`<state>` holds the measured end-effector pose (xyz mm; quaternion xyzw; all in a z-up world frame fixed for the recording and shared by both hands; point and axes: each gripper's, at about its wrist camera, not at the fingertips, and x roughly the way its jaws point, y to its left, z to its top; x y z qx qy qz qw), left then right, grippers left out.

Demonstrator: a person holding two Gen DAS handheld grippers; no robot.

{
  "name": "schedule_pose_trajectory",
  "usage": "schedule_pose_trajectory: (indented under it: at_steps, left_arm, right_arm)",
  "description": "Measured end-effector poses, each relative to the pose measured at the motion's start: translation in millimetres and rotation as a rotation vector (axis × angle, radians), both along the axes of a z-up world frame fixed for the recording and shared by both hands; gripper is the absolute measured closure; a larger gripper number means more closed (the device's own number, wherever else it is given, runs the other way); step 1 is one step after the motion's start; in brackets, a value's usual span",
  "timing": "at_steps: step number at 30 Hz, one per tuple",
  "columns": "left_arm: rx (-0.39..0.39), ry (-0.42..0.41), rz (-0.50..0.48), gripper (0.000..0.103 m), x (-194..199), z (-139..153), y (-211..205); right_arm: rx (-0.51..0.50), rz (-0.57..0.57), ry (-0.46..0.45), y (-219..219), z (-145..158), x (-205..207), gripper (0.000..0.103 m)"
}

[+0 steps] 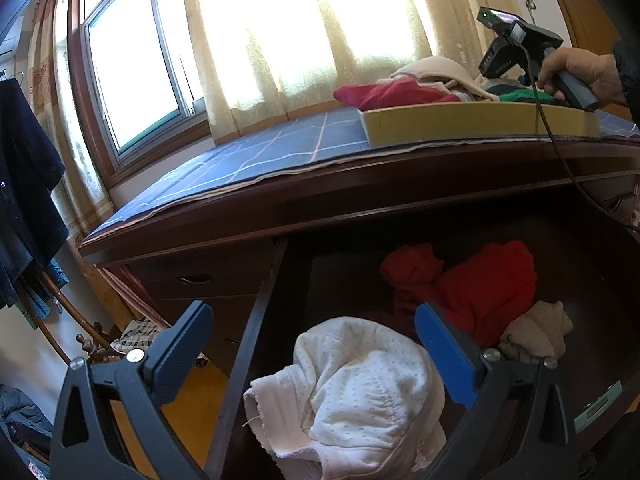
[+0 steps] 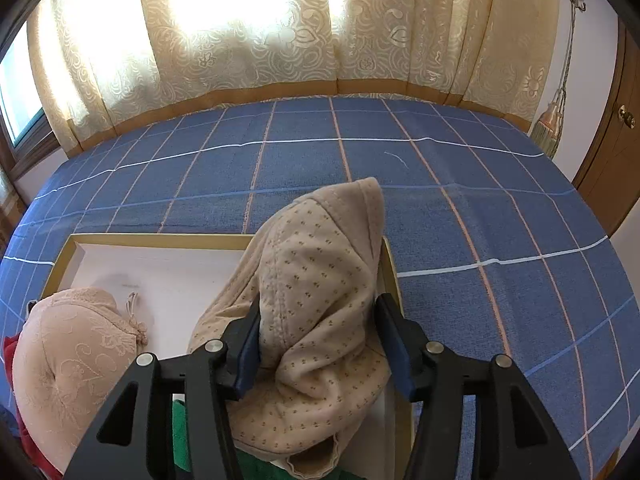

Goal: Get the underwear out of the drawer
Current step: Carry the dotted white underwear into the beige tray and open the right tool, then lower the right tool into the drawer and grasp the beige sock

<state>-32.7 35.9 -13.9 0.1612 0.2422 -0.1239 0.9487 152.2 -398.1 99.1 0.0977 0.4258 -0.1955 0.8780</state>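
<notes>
Left wrist view shows the dark drawer (image 1: 256, 320) pulled out, white underwear (image 1: 360, 396) bunched inside beneath the spread, empty left claw (image 1: 316, 348). Up on the blue checked surface (image 2: 500, 208), a shallow tray (image 2: 160, 240) holds beige dotted underwear (image 2: 320, 300) between the right claw (image 2: 320, 344), its pads parted, not pinching.

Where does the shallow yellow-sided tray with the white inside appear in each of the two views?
Left wrist view: the yellow-sided tray is upper right, on the blue checked cloth, seen from its side, clothes piled in it.
Right wrist view: the tray is lower left, seen from above, a beige dotted garment draped over its right end.
Shared landmark: the beige lace bra in the tray.
</notes>
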Motion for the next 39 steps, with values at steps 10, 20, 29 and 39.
schedule_pose_trajectory:
  at_steps: [10, 20, 29, 39]
  left_arm:
    - [-0.002, 0.003, 0.005, 0.0, 0.4, -1.4, 1.1]
    - [-0.002, 0.003, 0.006, 0.0, 0.3, -1.8, 1.5]
    - [-0.003, -0.001, 0.007, 0.0, 0.5, -1.5, 1.4]
    - [-0.005, -0.003, 0.011, 0.0, -0.8, 0.1, 2.6]
  right_arm:
    - [0.029, 0.014, -0.067, 1.0, 18.0, -21.9, 0.039]
    - [0.045, 0.078, -0.161, 19.3, 41.1, -77.0, 0.038]
    - [-0.009, 0.172, -0.255, 65.4, 41.7, -179.0, 0.038]
    - [0.02, 0.296, -0.166, 128.0, -13.3, -263.8, 0.038]
